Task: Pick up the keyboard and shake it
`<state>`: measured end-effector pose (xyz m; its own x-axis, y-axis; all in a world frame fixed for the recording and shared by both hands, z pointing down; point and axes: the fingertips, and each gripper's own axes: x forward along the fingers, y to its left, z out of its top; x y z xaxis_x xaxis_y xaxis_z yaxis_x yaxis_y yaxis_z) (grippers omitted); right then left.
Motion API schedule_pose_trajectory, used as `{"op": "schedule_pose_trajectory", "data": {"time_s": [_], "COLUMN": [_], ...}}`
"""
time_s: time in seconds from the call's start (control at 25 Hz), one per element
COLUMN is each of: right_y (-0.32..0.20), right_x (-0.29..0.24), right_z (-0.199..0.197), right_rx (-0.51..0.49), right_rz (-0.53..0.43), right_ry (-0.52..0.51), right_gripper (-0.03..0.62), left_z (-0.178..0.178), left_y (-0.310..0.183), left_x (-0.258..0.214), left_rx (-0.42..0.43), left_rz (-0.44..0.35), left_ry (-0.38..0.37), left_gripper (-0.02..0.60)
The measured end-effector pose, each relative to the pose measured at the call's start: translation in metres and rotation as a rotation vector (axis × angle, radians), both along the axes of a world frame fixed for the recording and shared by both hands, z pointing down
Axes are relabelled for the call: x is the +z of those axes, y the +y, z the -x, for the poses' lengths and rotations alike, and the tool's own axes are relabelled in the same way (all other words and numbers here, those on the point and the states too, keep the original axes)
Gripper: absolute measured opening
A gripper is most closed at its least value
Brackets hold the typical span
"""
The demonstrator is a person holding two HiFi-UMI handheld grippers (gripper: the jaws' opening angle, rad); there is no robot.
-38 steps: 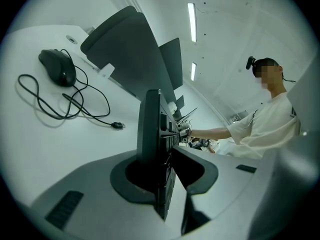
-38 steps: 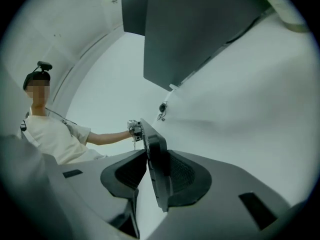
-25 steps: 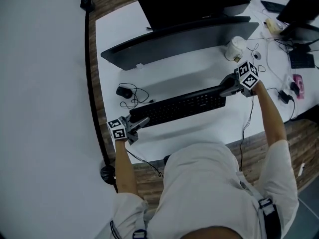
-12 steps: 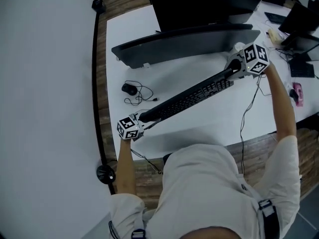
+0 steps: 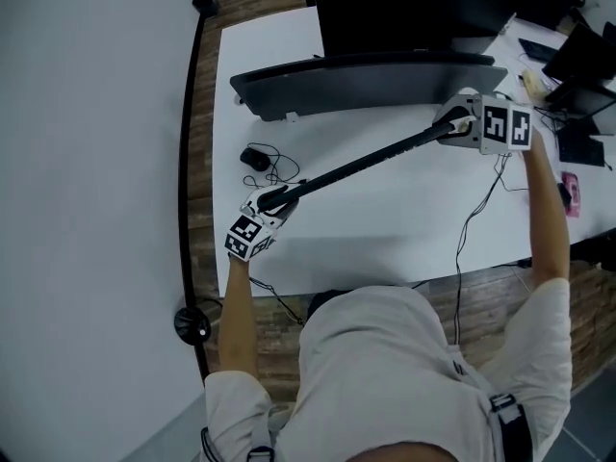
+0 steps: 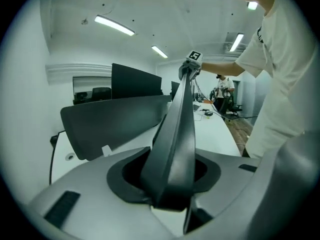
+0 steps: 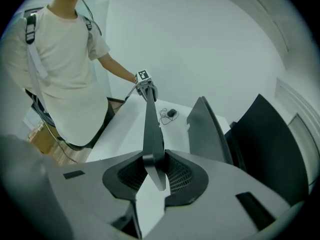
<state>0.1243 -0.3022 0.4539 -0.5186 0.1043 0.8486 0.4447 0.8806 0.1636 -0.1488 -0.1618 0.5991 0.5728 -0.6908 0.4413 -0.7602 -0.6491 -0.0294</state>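
Note:
The black keyboard (image 5: 366, 166) hangs in the air above the white table (image 5: 385, 239), turned on edge and slanting up from left to right. My left gripper (image 5: 272, 200) has the keyboard's left end between its jaws, which are opening; the pads still touch it. My right gripper (image 5: 452, 123) is shut on the right end, higher and farther back. In the left gripper view the keyboard (image 6: 177, 129) runs up from the left gripper (image 6: 172, 184). The right gripper view shows the keyboard (image 7: 150, 129) wedged in the right gripper (image 7: 152, 171).
A wide curved monitor (image 5: 375, 75) stands just behind the keyboard, with a second dark screen (image 5: 404, 8) behind it. A black mouse (image 5: 255, 157) with coiled cable lies at the table's left. Cables (image 5: 472, 219) trail over the front right edge. More gear sits at far right.
The keyboard has left the table and rolled from flat onto its edge. Its right end rose and swung back toward the monitor; the left gripper shifted a little right and farther from me.

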Motion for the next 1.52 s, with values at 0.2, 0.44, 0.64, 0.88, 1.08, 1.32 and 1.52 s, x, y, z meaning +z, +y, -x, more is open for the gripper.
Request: {"op": "schedule_pose_trajectory", "data": {"time_s": [0.2,0.44,0.64,0.88,1.08,1.32,1.52], "right_y": [0.019,0.034,0.042,0.044,0.038,0.034,0.038], "right_x": [-0.027,-0.030,0.000,0.035,0.049,0.032,0.005], "right_z": [0.007,-0.010,-0.021,-0.017,-0.011,0.015,0.040], "right_rx": [0.004,0.129,0.283,0.406,0.410,0.358,0.293], "right_rz": [-0.210,-0.446,-0.486,-0.463,-0.530,-0.642,-0.763], "right_ry": [-0.008,-0.035,-0.045,-0.039,0.006,0.034,0.043], "right_gripper": [0.121,0.118,0.117,0.118,0.123,0.132,0.133], "left_z": [0.024,0.036,0.045,0.046,0.033,0.035,0.053], "left_y": [-0.015,-0.035,-0.033,-0.009,0.034,0.080,0.090], "left_x": [-0.023,-0.077,-0.109,-0.137,-0.139,-0.103,-0.080], "left_rx": [-0.074,0.022,0.123,0.222,0.274,0.252,0.146], "left_rz": [-0.121,-0.244,-0.279,-0.345,-0.419,-0.416,-0.389], "left_ry": [-0.050,-0.228,-0.384,-0.480,-0.548,-0.574,-0.542], "left_gripper": [0.183,0.186,0.183,0.164,0.124,0.106,0.103]}}
